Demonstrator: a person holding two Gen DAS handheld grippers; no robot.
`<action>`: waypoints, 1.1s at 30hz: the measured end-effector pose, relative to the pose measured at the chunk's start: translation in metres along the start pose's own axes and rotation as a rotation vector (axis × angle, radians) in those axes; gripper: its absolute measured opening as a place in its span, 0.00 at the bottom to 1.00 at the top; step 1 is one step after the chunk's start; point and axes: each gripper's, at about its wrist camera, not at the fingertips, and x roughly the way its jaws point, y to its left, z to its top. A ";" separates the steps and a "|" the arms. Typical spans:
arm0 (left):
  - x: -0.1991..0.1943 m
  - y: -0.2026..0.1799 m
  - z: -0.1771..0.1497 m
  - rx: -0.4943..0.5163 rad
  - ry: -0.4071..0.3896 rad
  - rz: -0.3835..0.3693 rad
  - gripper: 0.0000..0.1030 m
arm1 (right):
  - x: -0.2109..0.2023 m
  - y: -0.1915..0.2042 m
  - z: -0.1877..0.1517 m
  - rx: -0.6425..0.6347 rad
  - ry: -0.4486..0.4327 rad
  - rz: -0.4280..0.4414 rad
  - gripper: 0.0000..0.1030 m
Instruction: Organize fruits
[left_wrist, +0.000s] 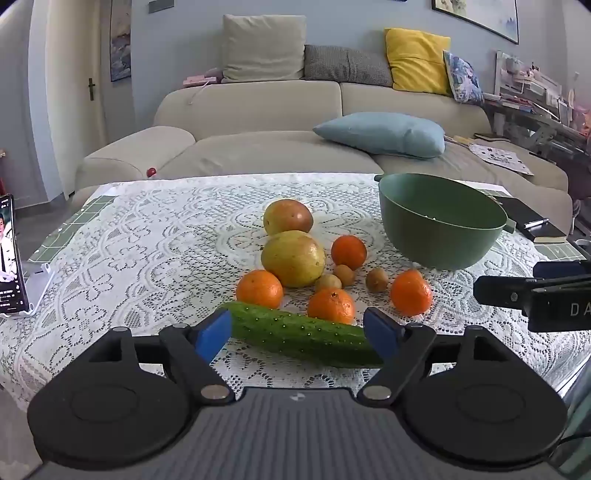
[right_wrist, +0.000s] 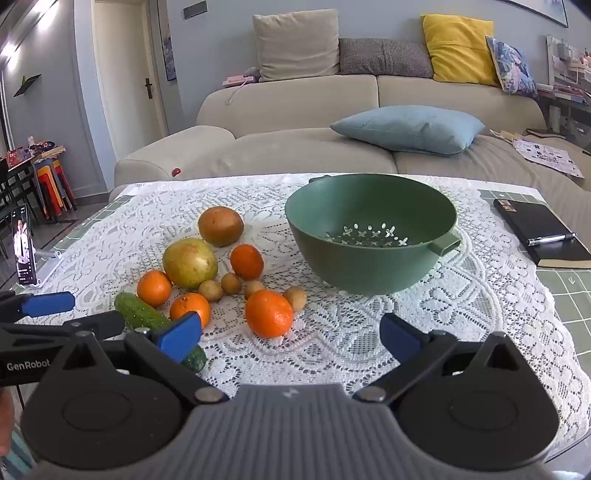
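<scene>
We see a table with a white lace cloth (right_wrist: 369, 332) on it. Near the left edge of the table a phone (right_wrist: 24, 251) stands up on a small stand.

Our left gripper (left_wrist: 297, 334) has its blue fingers (left_wrist: 212, 334) wide apart, and nothing is held. A green cucumber (left_wrist: 303, 332) lies on the cloth close to the near edge of the table, just past those fingers.

Behind the cucumber, in the middle of the table, sits a bunch of fruit. There are four oranges; the nearest one (right_wrist: 269, 313) is at the right of the bunch. A big yellow-green fruit (right_wrist: 190, 263) sits close to a brownish round fruit (right_wrist: 221, 226) behind it. A few small brown fruits (right_wrist: 231, 283) lie among the oranges.

Our right gripper (right_wrist: 290, 338) also has its fingers (right_wrist: 400, 339) wide apart, with nothing between them but cloth.

To the right of the fruit stands a green bowl with holes in the bottom (right_wrist: 369, 266). No fruit is in it. Near the right edge of the table lies a black notebook (right_wrist: 539, 236) with a pen (right_wrist: 550, 239) on top.
</scene>
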 end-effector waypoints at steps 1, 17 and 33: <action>0.001 0.000 0.000 0.005 0.001 0.000 0.92 | 0.000 0.000 0.000 0.001 0.000 0.001 0.96; 0.003 -0.001 0.001 0.003 0.000 0.021 0.92 | -0.001 -0.003 -0.001 0.023 0.008 0.004 0.96; 0.007 -0.003 0.000 0.002 0.004 0.019 0.92 | -0.001 -0.005 -0.001 0.031 0.013 0.002 0.96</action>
